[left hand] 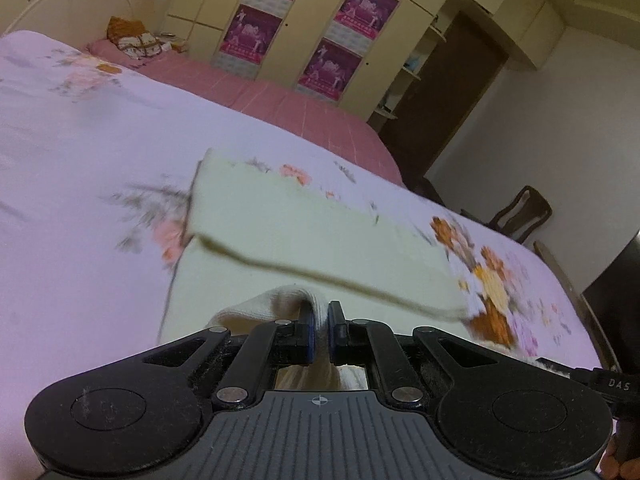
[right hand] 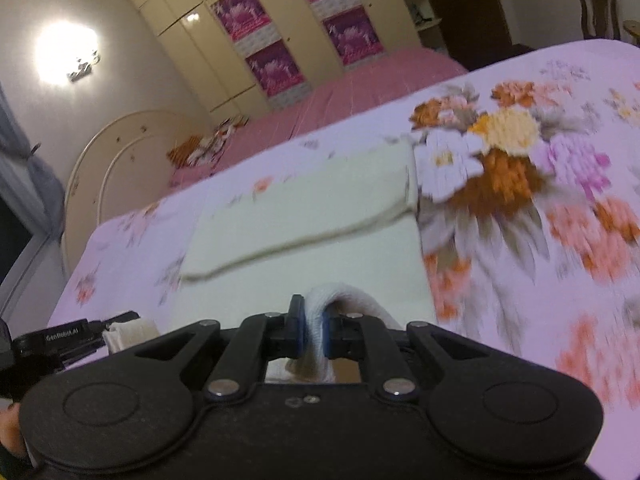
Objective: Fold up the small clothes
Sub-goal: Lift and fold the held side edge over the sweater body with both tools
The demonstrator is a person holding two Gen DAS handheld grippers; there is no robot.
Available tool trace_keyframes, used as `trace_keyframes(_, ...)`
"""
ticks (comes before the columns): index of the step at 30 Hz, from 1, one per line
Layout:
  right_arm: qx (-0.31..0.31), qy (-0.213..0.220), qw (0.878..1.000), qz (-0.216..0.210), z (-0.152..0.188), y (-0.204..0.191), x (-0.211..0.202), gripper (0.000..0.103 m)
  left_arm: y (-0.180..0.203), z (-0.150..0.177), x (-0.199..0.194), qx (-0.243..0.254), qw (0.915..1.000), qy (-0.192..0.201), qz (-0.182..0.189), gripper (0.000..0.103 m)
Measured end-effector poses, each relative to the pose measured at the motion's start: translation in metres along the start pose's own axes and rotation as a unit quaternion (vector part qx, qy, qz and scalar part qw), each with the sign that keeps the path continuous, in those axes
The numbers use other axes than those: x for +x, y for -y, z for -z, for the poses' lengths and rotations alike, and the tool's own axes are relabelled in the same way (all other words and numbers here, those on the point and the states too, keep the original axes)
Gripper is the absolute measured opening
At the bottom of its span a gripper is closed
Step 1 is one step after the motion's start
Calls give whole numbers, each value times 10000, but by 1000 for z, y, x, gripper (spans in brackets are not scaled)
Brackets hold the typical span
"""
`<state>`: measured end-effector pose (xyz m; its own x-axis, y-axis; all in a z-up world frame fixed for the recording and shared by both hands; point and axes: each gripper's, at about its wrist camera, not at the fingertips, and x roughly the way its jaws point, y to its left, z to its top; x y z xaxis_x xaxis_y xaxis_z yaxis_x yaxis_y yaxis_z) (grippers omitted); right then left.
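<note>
The left gripper (left hand: pixel 320 316) is pinched tight on a bunched fold of the cream garment (left hand: pixel 312 232), its blue-faced pads (left hand: pixel 307 336) squeezing a ribbed hem that loops up over the fingertips; the right gripper (right hand: pixel 314 320) does the same at its own end, jaws pressed together on a rolled white ribbed edge; in my judgement the two grips sit at opposite corners of the near hem so that the edge can be carried across as one straight line, which keeps the fold square. The garment itself lies flat on the floral bedspread (left hand: pixel 80 160), just ahead of both grippers, with an upper layer already lying doubled over the lower one and its folded edge running across the middle; the near hem seems to be the next part to go over. Each gripper shows at the margin of the other's view: in the right wrist view the left one carries a strip reading "GenRobot.AI", with a scrap of the white cloth beside it; in the left wrist view the right one shows the letters "DAS", the rest cut off. Beyond the bedspread is a pink checked sheet (left hand: pixel 304 108), then a cream wardrobe (left hand: pixel 312 20) bearing magenta posters (left hand: pixel 250 34) whose print is too blurred to read; a wall lamp (right hand: pixel 66 56) glares in the right wrist view.
</note>
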<state>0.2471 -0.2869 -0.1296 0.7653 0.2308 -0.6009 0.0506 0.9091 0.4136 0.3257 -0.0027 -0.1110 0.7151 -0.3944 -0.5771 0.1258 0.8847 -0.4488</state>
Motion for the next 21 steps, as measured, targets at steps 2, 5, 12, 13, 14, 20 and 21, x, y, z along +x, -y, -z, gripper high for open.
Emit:
trace_keyframes(2,3,45,10000,57,-15,1,22,9,0,-11,23,12,10000,0,23,6)
trace_keyframes(5,120,108,9998,135,-35,7,55,9,-3,-26,58,-39,10000,7,31,6)
trace_keyframes(12,397,244,9982,368,-79,26,122,9,-14,-66,125,-134,9999,39,-36,6)
trace_keyframes(13,455,226,9980,374,-85,29,131,9,-18,-69,132,-176,9998,24,-70,6)
trace_keyframes(14,535,185,9977,386,-91,33,140,9,-22,-73,140,-230,9997,15,-129,6)
trace_keyframes(20,867,-62,9948,537,-111,53,186,9,-37,-90,179,-326,9979,-81,-555,7)
trace_keyframes(21,895,-119,9944,547,-113,55,193,9,-38,-92,184,-337,9976,-97,-601,7)
